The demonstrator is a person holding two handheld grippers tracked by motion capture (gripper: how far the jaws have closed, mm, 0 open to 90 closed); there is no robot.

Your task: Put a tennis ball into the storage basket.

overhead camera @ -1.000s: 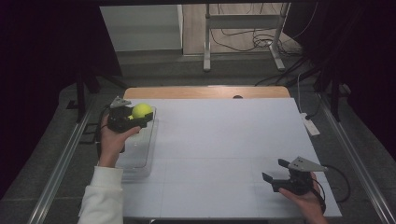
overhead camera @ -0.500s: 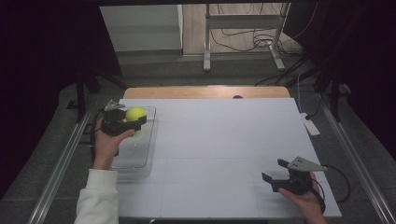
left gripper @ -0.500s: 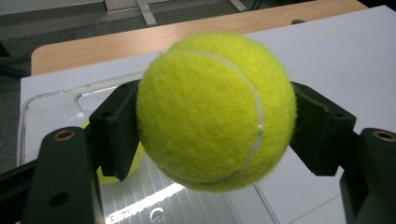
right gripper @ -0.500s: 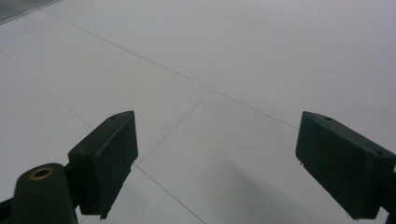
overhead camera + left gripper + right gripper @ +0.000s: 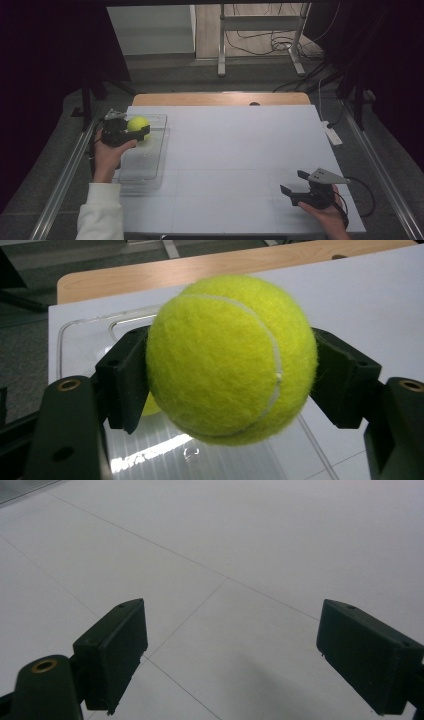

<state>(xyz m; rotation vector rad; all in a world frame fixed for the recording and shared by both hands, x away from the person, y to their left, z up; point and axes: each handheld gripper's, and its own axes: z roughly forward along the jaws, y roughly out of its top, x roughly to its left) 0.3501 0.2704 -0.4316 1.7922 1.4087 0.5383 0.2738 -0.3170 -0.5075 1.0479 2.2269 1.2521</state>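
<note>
Left tool (image 5: 131, 131) gripping ball (image 5: 231, 359), over tray (image 5: 159, 150) (probably clear)

In the left gripper view the ball (image 5: 231, 357) hides most of the tray (image 5: 85, 330); the picture's lower edge cuts off the tray's near end

- ball (image 5: 230, 360): fuzzy felt, matt
- tray (image 5: 145, 165): clear glossy plastic
- left gripper (image 5: 230, 375) pads: matt black plastic
- table (image 5: 240, 165): smooth matt white; wood edge
</note>
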